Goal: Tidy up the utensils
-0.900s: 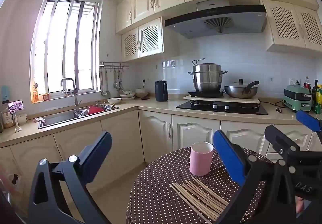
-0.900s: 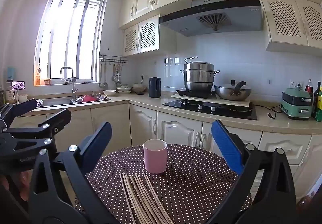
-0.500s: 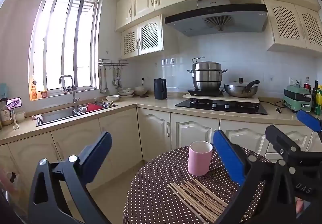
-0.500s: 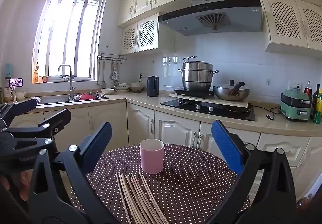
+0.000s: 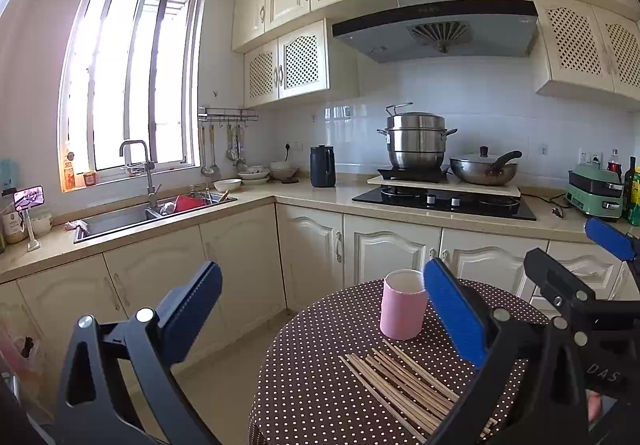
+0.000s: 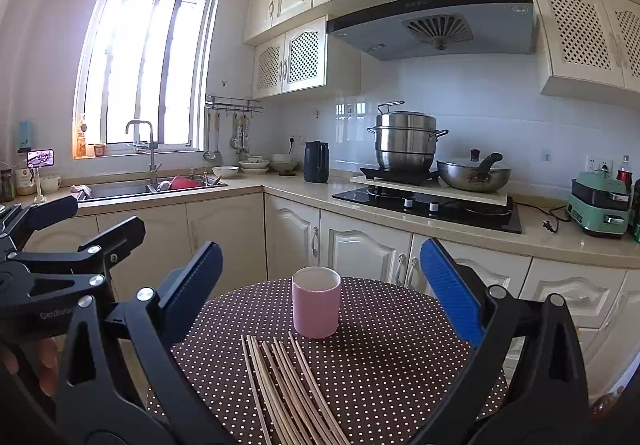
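Note:
A pink cup (image 5: 402, 305) (image 6: 316, 307) stands upright on a round table with a brown dotted cloth (image 5: 316, 385) (image 6: 392, 357). Several wooden chopsticks (image 5: 400, 379) (image 6: 288, 385) lie loose on the cloth just in front of the cup. My left gripper (image 5: 324, 309) hovers open and empty, short of the table's left side. My right gripper (image 6: 320, 285) is also open and empty, facing the cup from the near side. Each gripper shows in the other's view: the right gripper (image 5: 580, 257) and the left gripper (image 6: 84, 225).
Cream cabinets and a counter run behind the table, with a sink (image 5: 120, 217), a dark kettle (image 5: 322, 167), a stove with a steel steamer pot (image 5: 416, 141) and a wok (image 5: 482, 169), and a green appliance (image 5: 594, 189). Floor lies left of the table.
Both views have drifted only slightly. The cup and chopsticks have not moved, and both grippers stay open.

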{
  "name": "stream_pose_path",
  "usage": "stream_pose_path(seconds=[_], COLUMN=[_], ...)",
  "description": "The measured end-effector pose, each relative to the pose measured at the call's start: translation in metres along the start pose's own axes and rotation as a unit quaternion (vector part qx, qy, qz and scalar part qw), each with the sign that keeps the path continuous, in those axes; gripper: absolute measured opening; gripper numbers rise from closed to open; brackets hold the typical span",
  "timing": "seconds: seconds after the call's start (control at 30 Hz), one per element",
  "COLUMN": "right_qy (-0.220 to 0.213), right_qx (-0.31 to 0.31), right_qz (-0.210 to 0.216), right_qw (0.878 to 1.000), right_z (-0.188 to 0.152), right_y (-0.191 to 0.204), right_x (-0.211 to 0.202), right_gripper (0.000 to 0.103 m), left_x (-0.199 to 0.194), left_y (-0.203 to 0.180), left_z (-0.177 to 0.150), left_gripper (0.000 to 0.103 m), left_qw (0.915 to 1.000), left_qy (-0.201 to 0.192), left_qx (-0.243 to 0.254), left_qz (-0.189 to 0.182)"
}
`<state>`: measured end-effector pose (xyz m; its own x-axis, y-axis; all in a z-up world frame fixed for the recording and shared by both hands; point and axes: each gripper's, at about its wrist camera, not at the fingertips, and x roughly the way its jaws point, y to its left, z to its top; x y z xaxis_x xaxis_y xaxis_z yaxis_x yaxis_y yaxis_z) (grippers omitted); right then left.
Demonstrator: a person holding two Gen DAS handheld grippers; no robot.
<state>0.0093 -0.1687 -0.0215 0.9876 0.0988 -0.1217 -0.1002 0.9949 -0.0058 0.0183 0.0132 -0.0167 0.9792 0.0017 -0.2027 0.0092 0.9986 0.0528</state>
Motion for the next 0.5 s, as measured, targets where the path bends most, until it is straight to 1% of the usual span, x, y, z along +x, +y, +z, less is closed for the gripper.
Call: stream_pose_path(seconds=[0.17,0.5], right_qy=[0.002,0.006], right_qx=[-0.003,0.004], right_qz=[-0.001,-0.005], right_qw=[1.000,1.000], right_z=[-0.0005,-0.0008], right_y=[0.0019,-0.0038], right_x=[-0.0010,-0.0028], right_gripper=[0.097,0.097], left_x=[-0.0031,-0.0035], left_y=[-0.0005,-0.0064], left_z=[0.0015,0.0041], left_gripper=[0.099,0.099], left_qw=[1.0000,1.0000], left_qy=[-0.005,-0.007], left_qx=[-0.004,0.005], left_qz=[-0.003,-0.003])
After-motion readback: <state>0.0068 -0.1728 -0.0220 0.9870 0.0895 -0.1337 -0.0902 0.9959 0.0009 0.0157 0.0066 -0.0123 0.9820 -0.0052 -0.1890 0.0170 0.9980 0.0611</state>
